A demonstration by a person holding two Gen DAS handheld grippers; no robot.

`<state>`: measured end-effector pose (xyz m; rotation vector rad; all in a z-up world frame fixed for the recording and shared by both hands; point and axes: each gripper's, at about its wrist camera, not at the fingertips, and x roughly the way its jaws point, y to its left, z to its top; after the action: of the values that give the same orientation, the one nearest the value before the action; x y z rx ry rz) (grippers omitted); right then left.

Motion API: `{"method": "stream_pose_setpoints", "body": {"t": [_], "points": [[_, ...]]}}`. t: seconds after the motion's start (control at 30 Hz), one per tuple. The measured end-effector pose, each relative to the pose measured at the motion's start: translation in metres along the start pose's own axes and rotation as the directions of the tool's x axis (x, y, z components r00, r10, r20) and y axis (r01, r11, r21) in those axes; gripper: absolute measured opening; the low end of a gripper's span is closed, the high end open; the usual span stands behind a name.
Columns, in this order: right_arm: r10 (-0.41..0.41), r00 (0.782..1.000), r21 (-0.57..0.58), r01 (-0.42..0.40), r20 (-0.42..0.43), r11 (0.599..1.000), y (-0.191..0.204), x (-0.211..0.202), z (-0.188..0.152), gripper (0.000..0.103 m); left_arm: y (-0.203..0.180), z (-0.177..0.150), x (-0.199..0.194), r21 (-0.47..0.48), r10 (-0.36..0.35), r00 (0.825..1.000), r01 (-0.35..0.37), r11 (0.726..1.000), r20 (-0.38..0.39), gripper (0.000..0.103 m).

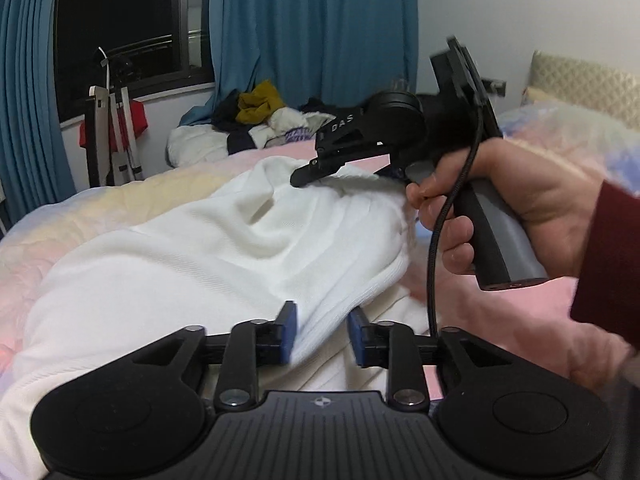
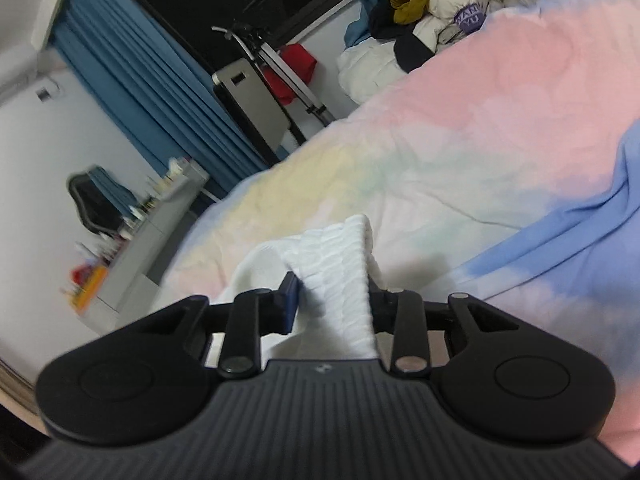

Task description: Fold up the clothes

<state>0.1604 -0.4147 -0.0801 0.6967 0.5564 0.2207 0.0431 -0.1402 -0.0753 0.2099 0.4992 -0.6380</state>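
A white knit garment (image 1: 200,248) lies rumpled on the pastel bed cover (image 1: 120,196). Its ribbed edge runs between the blue pads of my left gripper (image 1: 322,336), which is shut on it low in the left wrist view. Farther along the same edge, a hand (image 1: 500,200) in a dark red sleeve holds my right gripper (image 1: 344,174), whose fingers pinch the cloth. In the right wrist view a bunched ribbed strip of the garment (image 2: 340,256) fills the gap of the right gripper (image 2: 334,300) and rises above the bed cover (image 2: 460,120).
A pile of other clothes (image 1: 264,120) sits at the far end of the bed. A blue cloth (image 2: 580,220) lies on the cover to the right. A stand with a red cloth (image 1: 112,136) is by the window; a desk and chair (image 2: 160,220) stand beyond the bed's edge.
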Motion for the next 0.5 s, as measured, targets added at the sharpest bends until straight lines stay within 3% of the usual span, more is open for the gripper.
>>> {"method": "stream_pose_setpoints", "body": {"t": [0.1, 0.17, 0.2, 0.23, 0.33, 0.4, 0.5], "points": [[0.021, 0.999, -0.021, -0.021, 0.026, 1.0, 0.012, -0.022, -0.004, 0.044, 0.012, 0.0, -0.029, -0.061, -0.008, 0.999, 0.01, 0.998, 0.033, 0.062], [0.008, 0.998, -0.021, -0.006, 0.061, 1.0, 0.016, -0.039, -0.014, 0.063, 0.031, 0.004, -0.047, -0.134, 0.003, 0.999, 0.004, 0.991, 0.049, 0.072], [0.001, 0.997, -0.021, 0.001, 0.078, 1.0, 0.018, -0.048, -0.018, 0.071, 0.045, 0.007, -0.054, -0.187, 0.02, 0.998, -0.009, 0.982, 0.054, 0.085], [-0.004, 0.995, -0.014, 0.006, 0.095, 1.0, 0.019, -0.057, -0.023, 0.082, 0.06, 0.01, -0.059, -0.239, 0.04, 0.997, -0.025, 0.971, 0.059, 0.089], [-0.026, 0.993, 0.046, 0.021, 0.112, 0.999, 0.016, -0.079, -0.034, 0.085, 0.105, 0.011, -0.068, -0.394, 0.099, 0.994, -0.07, 0.916, 0.055, 0.09], [-0.057, 0.993, 0.072, 0.049, 0.103, 0.996, 0.015, -0.086, -0.038, 0.085, 0.134, 0.007, -0.072, -0.492, 0.119, 0.992, -0.088, 0.866, 0.034, 0.09], [-0.118, 0.992, 0.073, 0.115, 0.036, 0.991, 0.013, -0.081, -0.044, 0.084, 0.166, -0.003, -0.074, -0.587, 0.122, 0.993, -0.102, 0.803, -0.005, 0.092]]}}
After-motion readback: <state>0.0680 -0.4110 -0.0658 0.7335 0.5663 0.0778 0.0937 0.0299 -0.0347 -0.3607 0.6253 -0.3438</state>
